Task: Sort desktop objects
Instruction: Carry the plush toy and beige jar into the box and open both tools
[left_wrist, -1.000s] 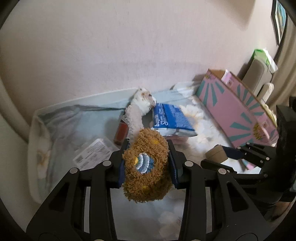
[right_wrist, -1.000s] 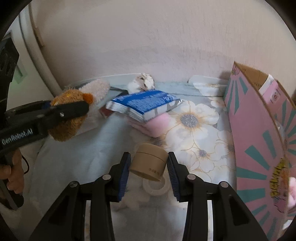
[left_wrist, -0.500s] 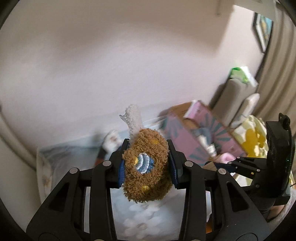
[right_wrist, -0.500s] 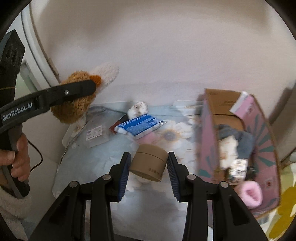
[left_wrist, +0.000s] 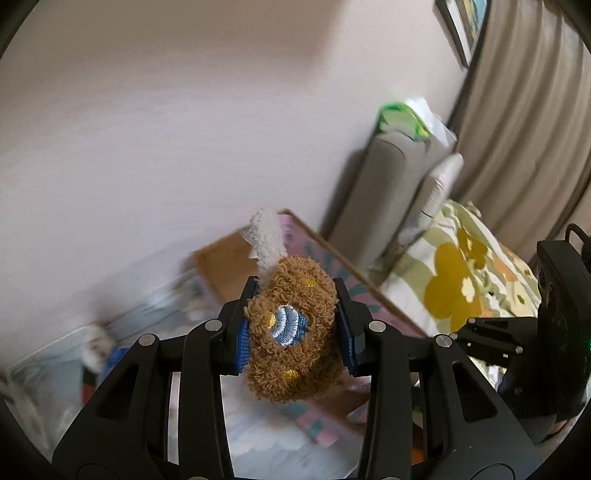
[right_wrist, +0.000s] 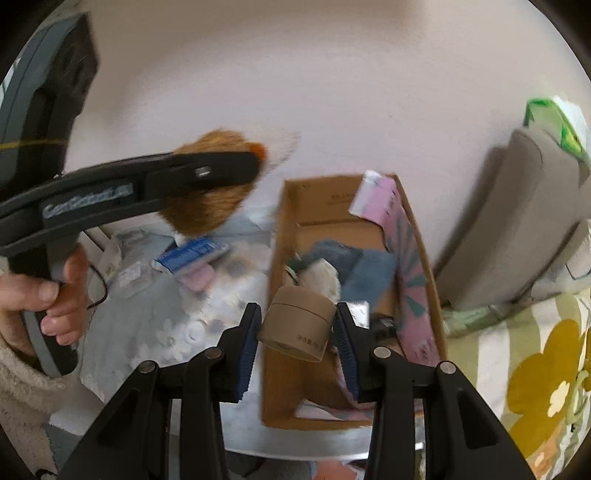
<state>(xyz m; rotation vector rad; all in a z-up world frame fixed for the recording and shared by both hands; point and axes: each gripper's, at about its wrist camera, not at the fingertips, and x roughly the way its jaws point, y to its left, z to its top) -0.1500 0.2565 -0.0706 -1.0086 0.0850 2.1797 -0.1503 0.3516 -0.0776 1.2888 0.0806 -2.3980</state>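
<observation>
the left gripper (left_wrist: 291, 325) clamps a brown plush toy (left_wrist: 291, 332) between its blue pads, raised in the air to the left of the open cardboard box (right_wrist: 291, 229). the right gripper (right_wrist: 297, 332) grips a tan round jar (right_wrist: 295, 323), hanging just over the box's left wall. a blue packet (right_wrist: 188, 253) lies on the floral cloth (right_wrist: 147, 295) left of the box, while soft items sit inside the box

Two downward wrist views, shared box (right_wrist: 280, 236)
</observation>
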